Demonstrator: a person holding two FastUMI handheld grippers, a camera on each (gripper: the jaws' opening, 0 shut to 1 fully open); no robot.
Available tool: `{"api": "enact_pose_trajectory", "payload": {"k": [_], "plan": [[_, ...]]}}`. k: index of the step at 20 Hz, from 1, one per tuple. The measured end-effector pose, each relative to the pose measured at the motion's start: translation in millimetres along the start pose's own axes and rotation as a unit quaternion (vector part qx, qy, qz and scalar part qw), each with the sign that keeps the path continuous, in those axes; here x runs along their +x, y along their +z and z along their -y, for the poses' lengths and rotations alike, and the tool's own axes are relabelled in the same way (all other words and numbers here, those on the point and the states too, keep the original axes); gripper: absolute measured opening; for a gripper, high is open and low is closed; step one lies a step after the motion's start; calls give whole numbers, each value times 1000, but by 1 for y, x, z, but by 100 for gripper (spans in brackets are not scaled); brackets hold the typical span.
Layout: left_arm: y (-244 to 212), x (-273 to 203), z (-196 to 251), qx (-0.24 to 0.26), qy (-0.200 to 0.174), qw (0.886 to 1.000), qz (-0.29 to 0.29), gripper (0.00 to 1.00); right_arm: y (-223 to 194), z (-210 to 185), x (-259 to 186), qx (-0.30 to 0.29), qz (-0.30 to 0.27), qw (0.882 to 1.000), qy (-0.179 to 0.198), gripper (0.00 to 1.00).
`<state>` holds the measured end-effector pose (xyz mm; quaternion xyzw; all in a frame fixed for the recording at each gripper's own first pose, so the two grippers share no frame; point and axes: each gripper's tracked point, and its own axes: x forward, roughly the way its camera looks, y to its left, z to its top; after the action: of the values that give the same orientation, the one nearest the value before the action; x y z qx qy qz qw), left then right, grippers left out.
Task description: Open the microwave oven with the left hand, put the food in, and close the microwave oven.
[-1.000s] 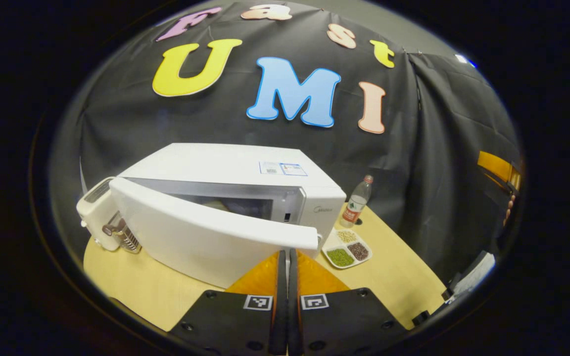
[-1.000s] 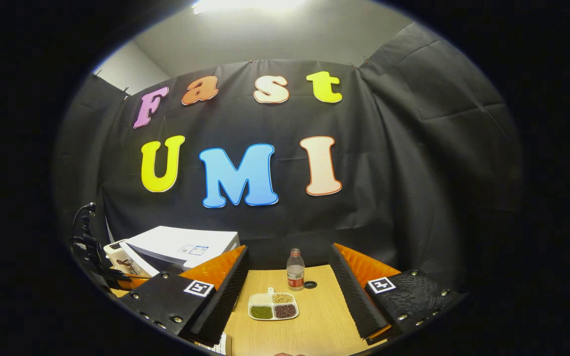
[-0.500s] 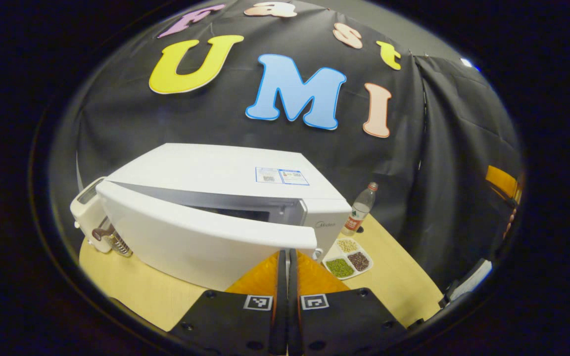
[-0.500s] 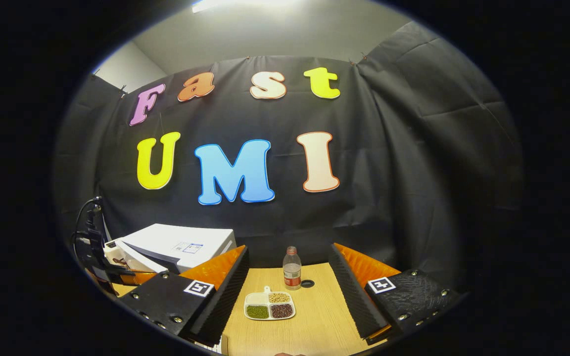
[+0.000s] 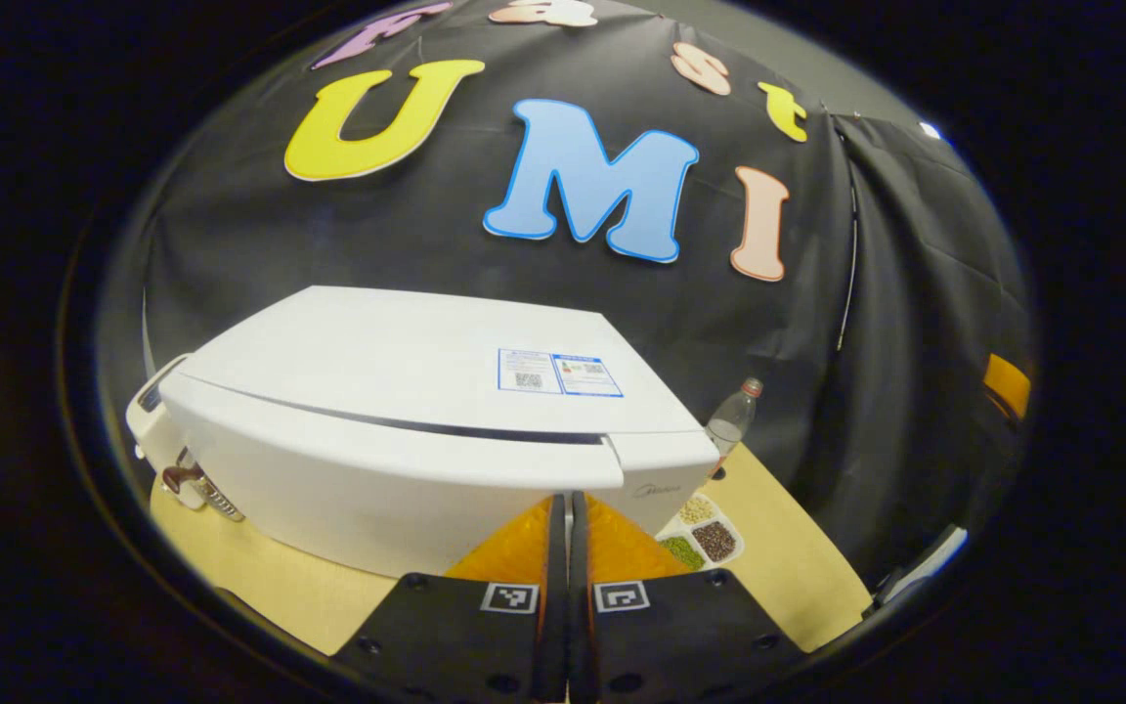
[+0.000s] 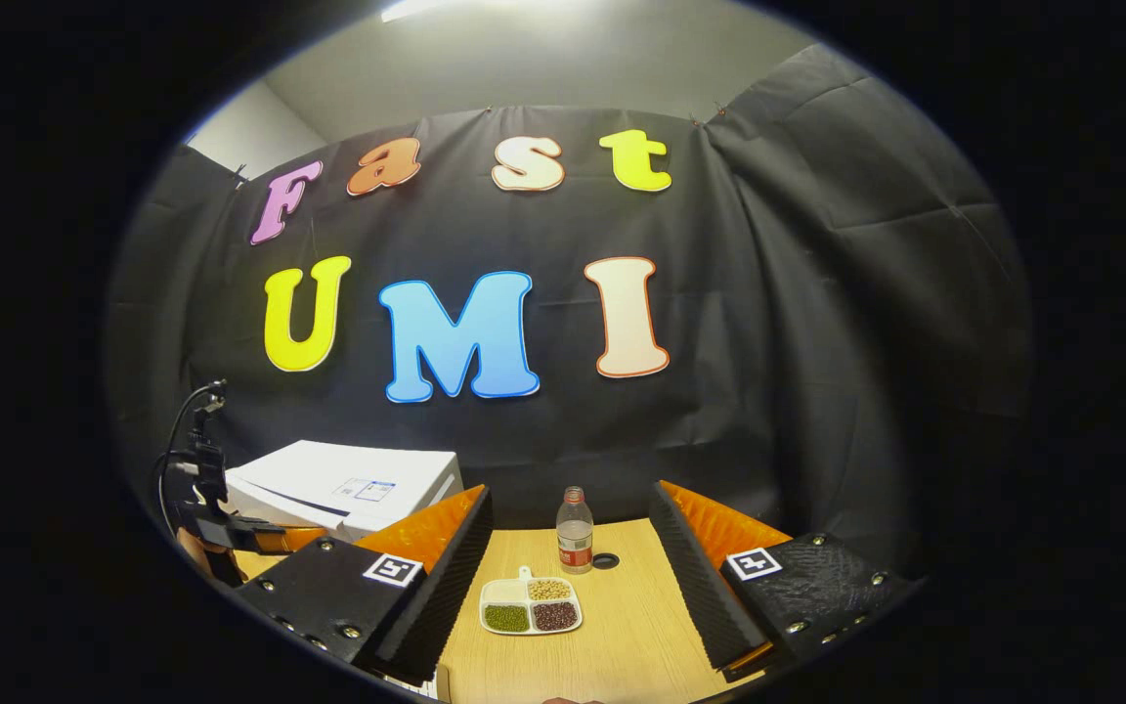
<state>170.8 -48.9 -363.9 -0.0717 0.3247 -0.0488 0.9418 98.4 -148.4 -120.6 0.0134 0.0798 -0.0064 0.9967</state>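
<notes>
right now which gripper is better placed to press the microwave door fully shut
Left. The left gripper sits shut right at the microwave door, while the right gripper hangs open over the compartment plate, away from it.

**What is hidden or cut off**

In the left gripper view, the microwave oven's (image 5: 407, 430) interior is concealed behind its door (image 5: 368, 479). The divided tray (image 5: 705, 538) and the bottle's (image 5: 731, 422) lower part are partly hidden by the oven's corner. In the right gripper view, the oven's (image 6: 348, 484) front is masked by the left hand-held gripper (image 6: 231, 533); its label cannot be made out.
</notes>
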Motion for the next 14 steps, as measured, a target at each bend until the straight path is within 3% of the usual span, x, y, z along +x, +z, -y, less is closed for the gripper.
{"api": "enact_pose_trajectory", "payload": {"k": [5,6,7,10,14], "plan": [[4,3,0,-4,-5,1000,10,7,2,-1,2,-6,1,1000,-3,97],[9,10,-8,3,13,1000,14,7,5,-1,1,-7,3,1000,-3,97],[-3,9,-8,-9,8,1000,-10,7,4,-2,1,-8,3,1000,-4,97],[4,8,-9,-7,1,1000,-1,7,7,-4,-4,-8,5,1000,-8,97],[32,-22,-15,5,11,999,33,7,18,-20,-13,-10,15,1000,-4,97]]}}
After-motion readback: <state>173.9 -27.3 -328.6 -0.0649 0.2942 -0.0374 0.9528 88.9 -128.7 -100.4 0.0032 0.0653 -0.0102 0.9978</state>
